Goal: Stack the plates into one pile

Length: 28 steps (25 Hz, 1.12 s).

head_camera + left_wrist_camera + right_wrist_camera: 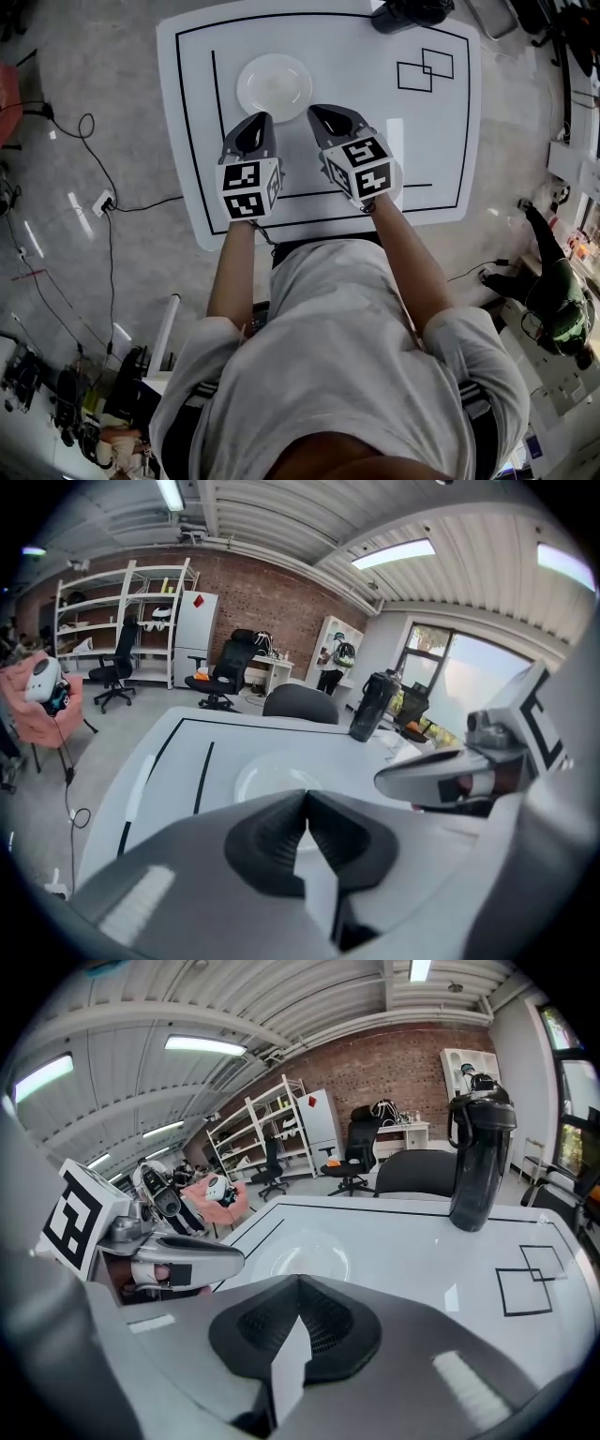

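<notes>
A white plate lies on the white table toward its far left; whether it is one plate or a pile I cannot tell. It also shows ahead of the jaws as the plate in the left gripper view and the plate in the right gripper view. My left gripper hangs just near of the plate, shut and empty. My right gripper is beside it, at the plate's near right edge, also shut with nothing held. Both point down and away from me.
A dark bottle stands at the table's far side, by the black outline. Two overlapping squares are drawn at the far right. Cables and a socket lie on the floor at left. Office chairs stand beyond the table.
</notes>
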### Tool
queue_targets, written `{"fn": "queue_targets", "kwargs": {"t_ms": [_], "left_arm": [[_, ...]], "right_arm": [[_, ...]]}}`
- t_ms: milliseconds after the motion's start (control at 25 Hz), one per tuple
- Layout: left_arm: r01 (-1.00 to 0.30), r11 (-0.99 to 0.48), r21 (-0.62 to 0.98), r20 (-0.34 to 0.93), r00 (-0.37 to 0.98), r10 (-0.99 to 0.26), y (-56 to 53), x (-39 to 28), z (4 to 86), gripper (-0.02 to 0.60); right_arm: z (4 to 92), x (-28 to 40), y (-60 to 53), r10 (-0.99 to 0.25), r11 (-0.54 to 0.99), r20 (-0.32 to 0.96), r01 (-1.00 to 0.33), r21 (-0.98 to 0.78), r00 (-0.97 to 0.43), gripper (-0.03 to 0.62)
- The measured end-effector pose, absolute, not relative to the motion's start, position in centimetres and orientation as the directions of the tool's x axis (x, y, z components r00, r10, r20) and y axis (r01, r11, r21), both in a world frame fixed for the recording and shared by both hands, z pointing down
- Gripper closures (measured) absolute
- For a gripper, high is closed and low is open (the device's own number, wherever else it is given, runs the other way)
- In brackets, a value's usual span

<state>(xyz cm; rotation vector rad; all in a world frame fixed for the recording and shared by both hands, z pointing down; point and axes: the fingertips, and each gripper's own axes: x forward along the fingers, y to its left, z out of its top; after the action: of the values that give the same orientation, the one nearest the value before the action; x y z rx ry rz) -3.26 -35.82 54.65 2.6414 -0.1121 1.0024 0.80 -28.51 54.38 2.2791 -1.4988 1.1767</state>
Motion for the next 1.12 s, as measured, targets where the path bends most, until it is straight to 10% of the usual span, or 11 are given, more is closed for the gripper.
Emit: {"fn": "queue_targets", "kwargs": {"t_ms": [680, 1120], "left_arm": [[-0.213, -0.954, 0.209, 0.720, 0.694, 0.002, -42.0, -0.6, 57.4, 0.578], [-0.217, -0.934, 0.283, 0.773, 0.628, 0.088, -42.4, -0.2, 59.7, 0.447]], "right_arm": [[57.8, 4.5, -29.3, -0.654, -0.587, 0.710, -0.768, -0.258, 0.261, 0.592], [60.1, 5.2, -29.5, -0.612, -0.631, 0.755, -0.721, -0.288, 0.235, 0.505]]}}
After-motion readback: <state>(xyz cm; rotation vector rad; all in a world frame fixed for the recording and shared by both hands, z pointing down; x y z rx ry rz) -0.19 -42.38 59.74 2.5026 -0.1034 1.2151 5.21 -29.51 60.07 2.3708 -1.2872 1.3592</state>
